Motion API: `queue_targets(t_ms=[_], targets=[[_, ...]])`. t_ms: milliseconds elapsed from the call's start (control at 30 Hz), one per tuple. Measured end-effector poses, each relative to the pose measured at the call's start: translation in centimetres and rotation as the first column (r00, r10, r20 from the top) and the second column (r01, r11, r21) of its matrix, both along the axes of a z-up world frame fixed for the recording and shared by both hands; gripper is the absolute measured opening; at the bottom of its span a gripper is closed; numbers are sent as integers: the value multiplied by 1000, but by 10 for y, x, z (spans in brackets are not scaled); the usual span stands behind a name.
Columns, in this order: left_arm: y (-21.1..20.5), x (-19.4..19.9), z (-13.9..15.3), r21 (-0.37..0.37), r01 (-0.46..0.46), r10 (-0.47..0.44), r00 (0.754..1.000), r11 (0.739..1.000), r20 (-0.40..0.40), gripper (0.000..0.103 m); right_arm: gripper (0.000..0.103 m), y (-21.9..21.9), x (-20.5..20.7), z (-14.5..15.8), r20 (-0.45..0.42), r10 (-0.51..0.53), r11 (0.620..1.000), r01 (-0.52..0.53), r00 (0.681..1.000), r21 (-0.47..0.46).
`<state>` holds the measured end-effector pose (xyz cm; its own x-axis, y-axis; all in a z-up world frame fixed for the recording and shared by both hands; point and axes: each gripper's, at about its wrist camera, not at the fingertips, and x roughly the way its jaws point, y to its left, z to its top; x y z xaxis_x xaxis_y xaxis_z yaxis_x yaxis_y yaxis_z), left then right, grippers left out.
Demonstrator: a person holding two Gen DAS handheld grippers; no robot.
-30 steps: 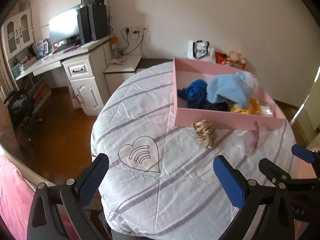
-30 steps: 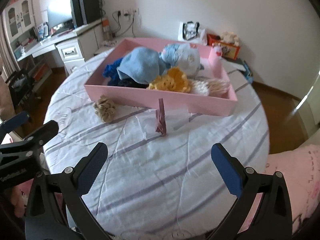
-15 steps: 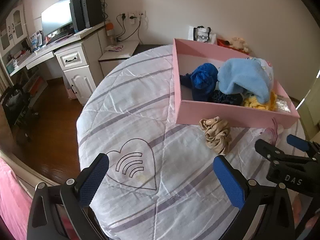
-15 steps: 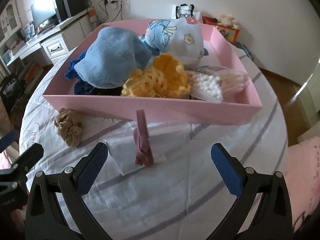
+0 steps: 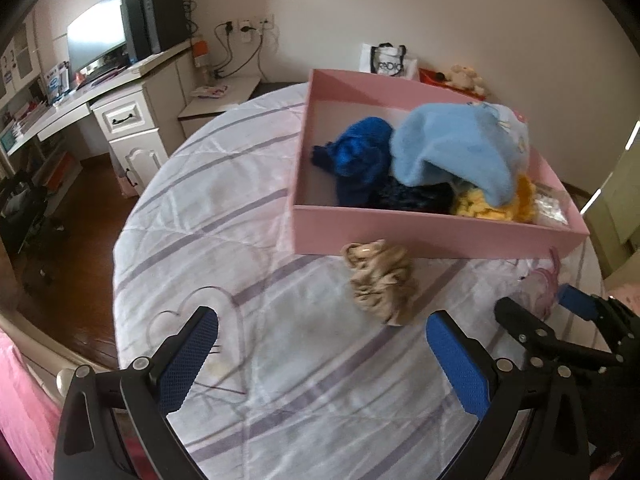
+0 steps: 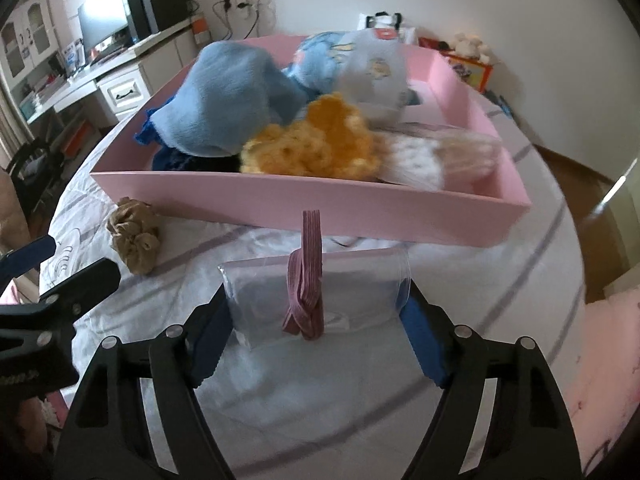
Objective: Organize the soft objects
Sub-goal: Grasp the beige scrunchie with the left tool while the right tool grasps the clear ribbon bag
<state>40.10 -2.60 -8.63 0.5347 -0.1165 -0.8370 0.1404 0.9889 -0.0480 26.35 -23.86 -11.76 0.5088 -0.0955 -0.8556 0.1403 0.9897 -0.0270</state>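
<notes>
A pink box (image 5: 436, 232) on the round striped table holds blue, light blue and yellow soft things; it also shows in the right wrist view (image 6: 304, 204). A beige scrunchie (image 5: 380, 280) lies on the cloth in front of the box, just beyond my open, empty left gripper (image 5: 320, 356). It also shows in the right wrist view (image 6: 134, 240). My right gripper (image 6: 316, 336) is open, its fingers on either side of a clear plastic bag (image 6: 352, 284) with a mauve hair band (image 6: 306, 284) standing on it. The right gripper shows in the left wrist view (image 5: 560, 320).
A white desk (image 5: 120, 108) with a monitor (image 5: 96, 40) stands at the far left. A white bag (image 5: 384, 62) and a plush toy (image 5: 464, 76) sit by the far wall. The table edge drops to a wooden floor (image 5: 76, 220) on the left.
Both grippers have moved forward toward the box. The right gripper's fingers have come down around the clear bag and narrowed. The left gripper is closer to the scrunchie.
</notes>
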Motion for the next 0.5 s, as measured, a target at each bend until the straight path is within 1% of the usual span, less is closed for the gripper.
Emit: queue_targets(t_ms=[200, 333, 500], targets=[[-21, 6, -4, -10, 23, -23, 1000, 1000, -21, 103, 76, -30, -14, 6, 11, -72, 997, 72, 997, -2], [-32, 11, -8, 2, 30, -30, 999, 1000, -36, 103, 76, -50, -18, 5, 16, -123, 992, 123, 992, 17], [-43, 22, -13, 14, 33, -32, 999, 999, -43, 103, 76, -60, -17, -1, 10, -127, 992, 126, 992, 30]])
